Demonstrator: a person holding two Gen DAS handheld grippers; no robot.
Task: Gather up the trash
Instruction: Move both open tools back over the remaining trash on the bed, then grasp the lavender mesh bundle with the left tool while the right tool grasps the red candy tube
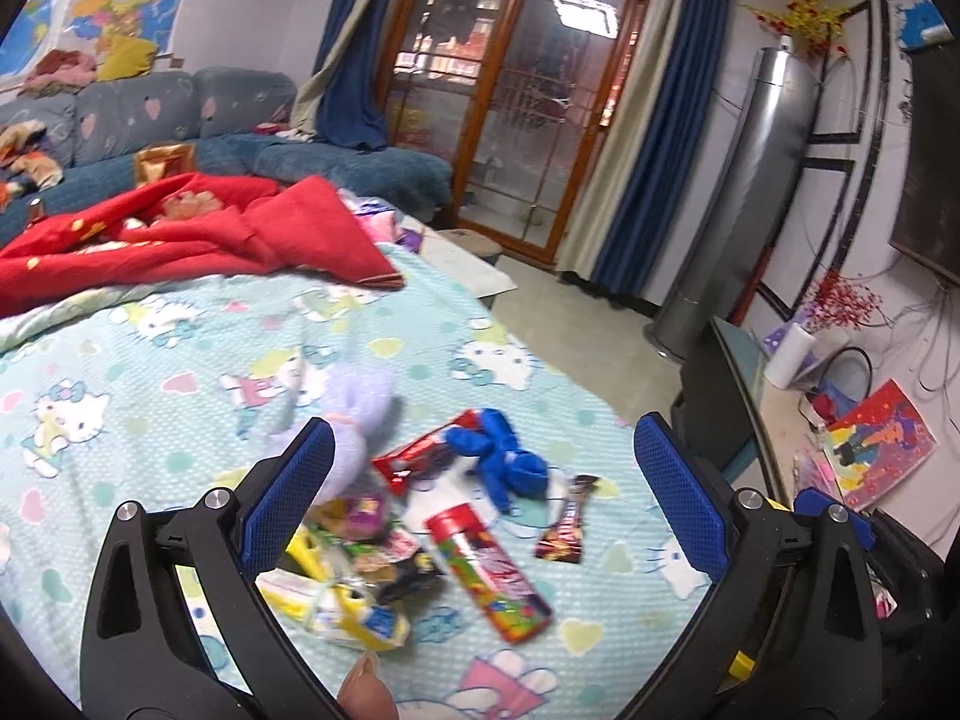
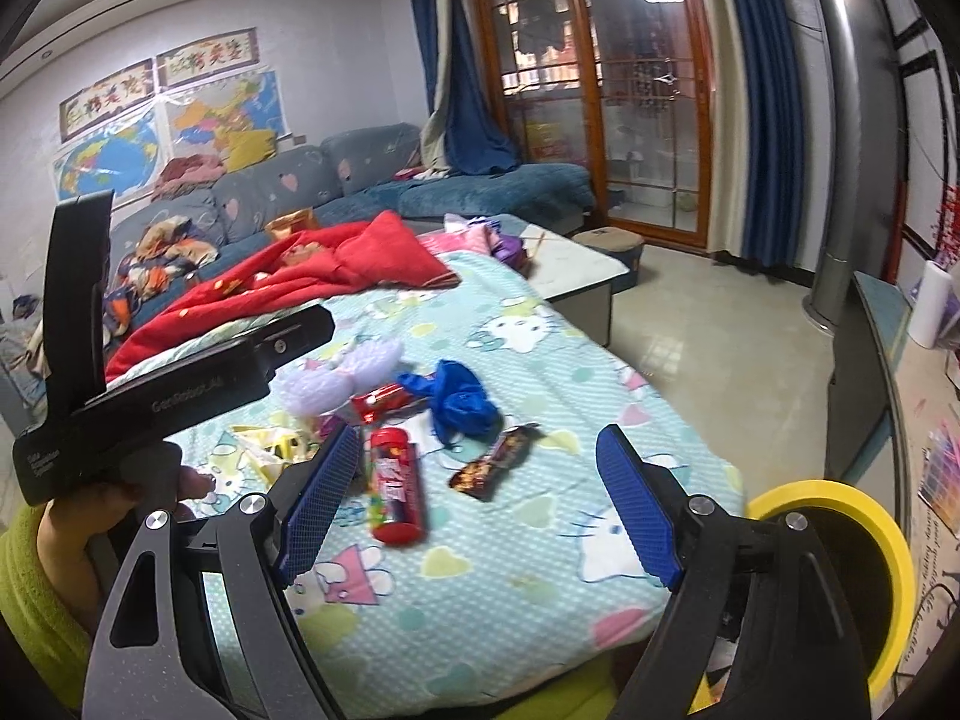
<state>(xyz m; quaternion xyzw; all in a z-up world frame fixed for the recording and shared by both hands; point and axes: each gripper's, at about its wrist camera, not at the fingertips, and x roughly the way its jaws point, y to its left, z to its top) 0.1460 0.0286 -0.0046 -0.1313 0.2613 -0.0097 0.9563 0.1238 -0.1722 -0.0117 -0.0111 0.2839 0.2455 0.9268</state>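
Trash lies in a loose pile on the cartoon-cat bedsheet (image 1: 180, 360). In it are a clear candy tube (image 1: 486, 576) with a red cap, a dark snack wrapper (image 1: 567, 528), a red wrapper (image 1: 420, 456), a crumpled blue balloon (image 1: 504, 456) and yellow wrappers (image 1: 348, 600). My left gripper (image 1: 486, 492) hovers open just above the pile with nothing between its fingers. In the right wrist view my right gripper (image 2: 480, 510) is also open and empty. The candy tube (image 2: 393, 492) lies by its left finger and the dark wrapper (image 2: 495, 459) just ahead.
A purple plush toy (image 1: 354, 420) sits beside the pile. A red quilt (image 2: 312, 276) covers the far bed, with a blue sofa (image 2: 420, 180) behind. A yellow-rimmed bin (image 2: 840, 570) stands at the bed's right corner. A hand (image 2: 90, 516) holds the left tool's black housing (image 2: 180, 384).
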